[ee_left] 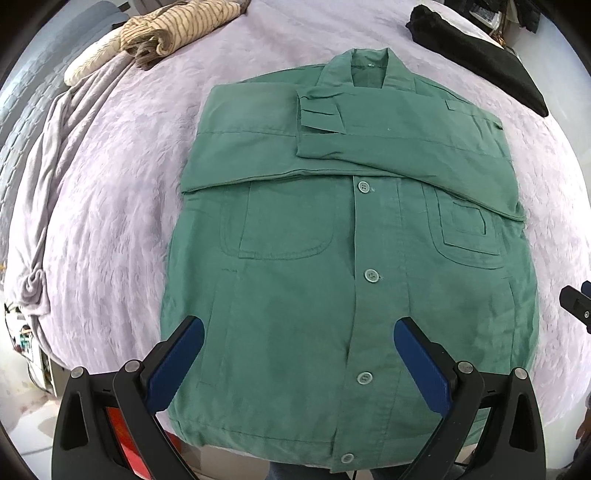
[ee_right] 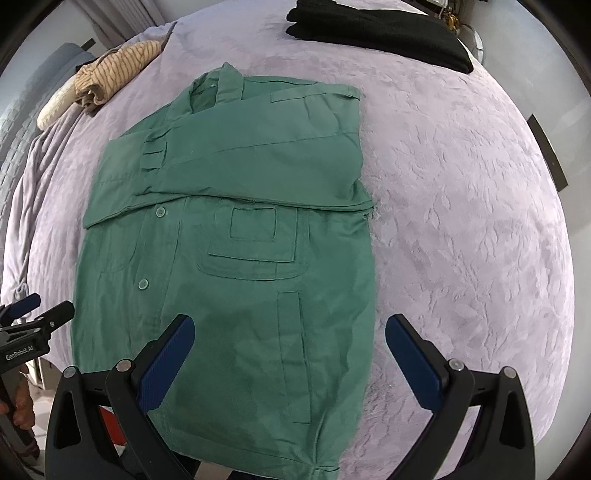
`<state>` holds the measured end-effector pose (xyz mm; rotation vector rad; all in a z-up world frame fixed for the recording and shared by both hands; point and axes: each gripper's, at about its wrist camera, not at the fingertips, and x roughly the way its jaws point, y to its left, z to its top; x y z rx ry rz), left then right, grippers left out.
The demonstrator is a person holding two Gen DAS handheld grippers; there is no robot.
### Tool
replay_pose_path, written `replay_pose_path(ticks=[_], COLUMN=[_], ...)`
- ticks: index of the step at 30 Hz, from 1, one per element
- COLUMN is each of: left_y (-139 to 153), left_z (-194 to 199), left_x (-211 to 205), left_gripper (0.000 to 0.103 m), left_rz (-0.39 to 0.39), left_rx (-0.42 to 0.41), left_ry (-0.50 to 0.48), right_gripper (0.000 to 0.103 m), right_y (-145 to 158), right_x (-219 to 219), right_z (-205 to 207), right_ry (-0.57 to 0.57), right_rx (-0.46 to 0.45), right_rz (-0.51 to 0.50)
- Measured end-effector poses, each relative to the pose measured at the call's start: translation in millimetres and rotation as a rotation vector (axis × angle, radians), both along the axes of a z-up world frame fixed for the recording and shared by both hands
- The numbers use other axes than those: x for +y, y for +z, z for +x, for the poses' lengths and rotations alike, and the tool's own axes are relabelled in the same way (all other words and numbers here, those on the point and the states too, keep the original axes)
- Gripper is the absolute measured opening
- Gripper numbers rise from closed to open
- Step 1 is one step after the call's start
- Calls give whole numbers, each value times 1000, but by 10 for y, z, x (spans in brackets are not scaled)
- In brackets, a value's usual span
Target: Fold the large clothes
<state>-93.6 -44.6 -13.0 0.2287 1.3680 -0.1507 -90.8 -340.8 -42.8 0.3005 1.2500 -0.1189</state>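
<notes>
From my left wrist view, the green jacket [ee_left: 351, 258] lies flat on the bed [ee_left: 110, 221], front up, both sleeves folded across its chest. My left tool [ee_left: 299, 332] hangs open above the jacket's lower hem, holding nothing, its fingers apart either side of the button line.

From my right wrist view, my right tool [ee_right: 290, 330] is also open and empty, straddling the jacket's right edge near the hem. A black cloth [ee_right: 380, 33] lies well beyond the collar.
</notes>
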Motion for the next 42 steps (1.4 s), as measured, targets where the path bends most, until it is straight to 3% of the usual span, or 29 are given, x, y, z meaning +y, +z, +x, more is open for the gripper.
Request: replay_pose_path(ticks=[9,20,32,38,40,42], left_y=[30,15,-540,-724,-793,-853], left_z=[-243,-307,-529,-610,-615,-606], left_x=[21,56,729,1276,1472,1640], left_gripper=[103,103,103,103,103,103], left_rz=[8,-4,-21,-44,-50,-64], left_rx=[4,1,94,118,125,136], left_ry=[65,36,31,67,83,103], right_gripper=[103,103,103,103,100,76], right_y=[-20,-45,-551,-815,-898,-986], right_x=[-32,17,138,3,-107,-209], right_z=[-58,-163,-629,-1092,-1272,-1434], right_ry=[77,50,-68,-255,-336,-408], right_rx=[3,0,72,98,106,116], right_rz=[3,52,238,331,343,369])
